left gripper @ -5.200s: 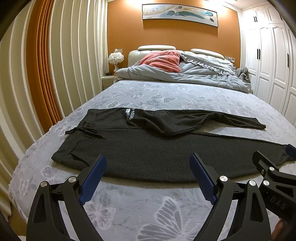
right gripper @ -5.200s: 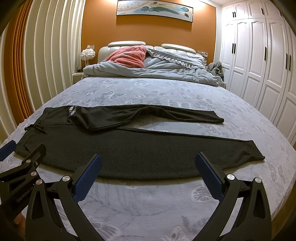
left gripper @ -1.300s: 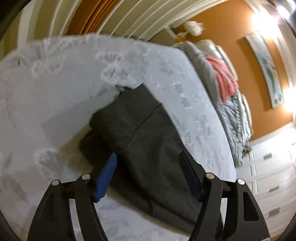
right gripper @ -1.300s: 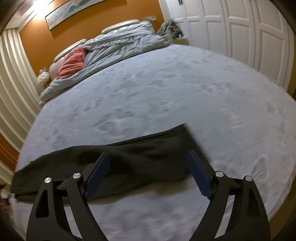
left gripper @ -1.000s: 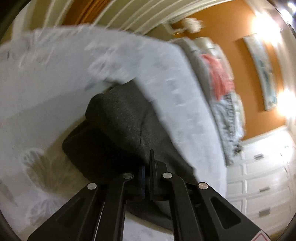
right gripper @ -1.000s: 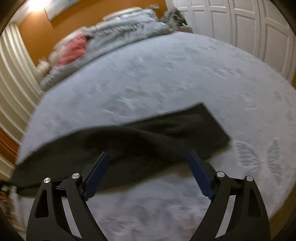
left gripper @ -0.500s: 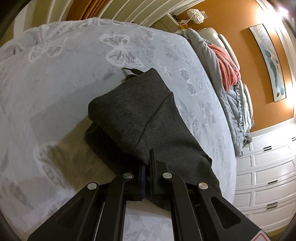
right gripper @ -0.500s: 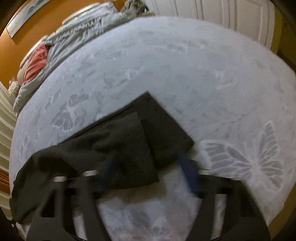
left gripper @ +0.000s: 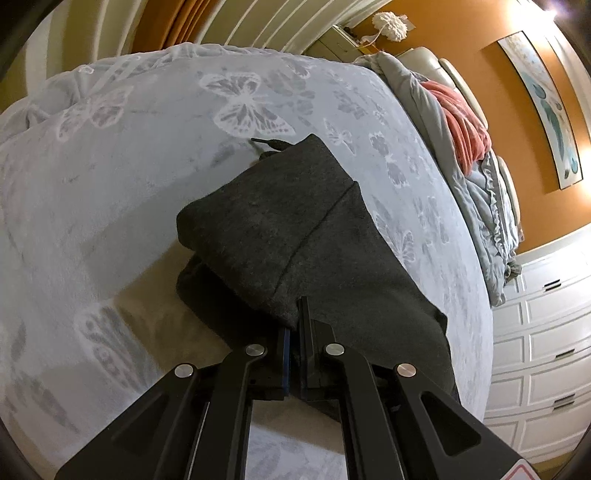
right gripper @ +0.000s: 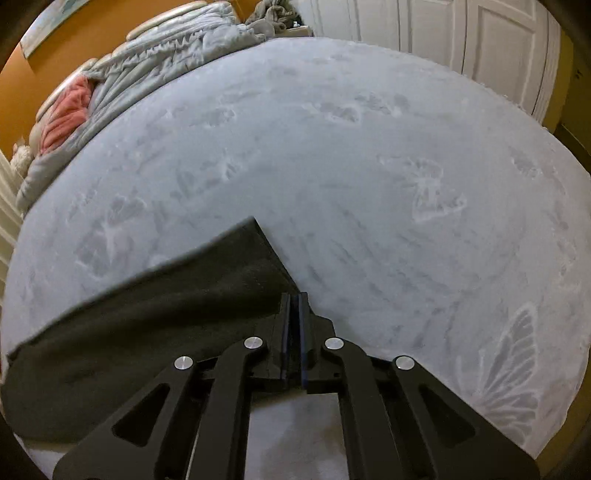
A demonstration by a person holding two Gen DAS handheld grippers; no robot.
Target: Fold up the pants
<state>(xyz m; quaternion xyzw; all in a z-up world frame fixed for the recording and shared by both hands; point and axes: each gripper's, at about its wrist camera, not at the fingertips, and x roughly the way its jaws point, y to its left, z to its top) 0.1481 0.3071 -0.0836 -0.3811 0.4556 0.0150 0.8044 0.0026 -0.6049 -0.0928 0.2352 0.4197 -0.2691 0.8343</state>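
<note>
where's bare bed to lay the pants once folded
Widest bare patch: the bedspread between the pants cuff and the white wardrobe doors. A smaller one lies past the waistband, toward the curtains. The headboard end is crowded with a heaped duvet and pink blanket.

Butterfly bedspread; coral blanket

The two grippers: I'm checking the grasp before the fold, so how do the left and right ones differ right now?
The left gripper is clamped on the pants at the thick waistband end, where the layers are doubled; the right gripper pinches the thin, flat cuff end. The left jaws are fully together; the right jaws show a narrow slit. Both point down at the bedspread.
</note>
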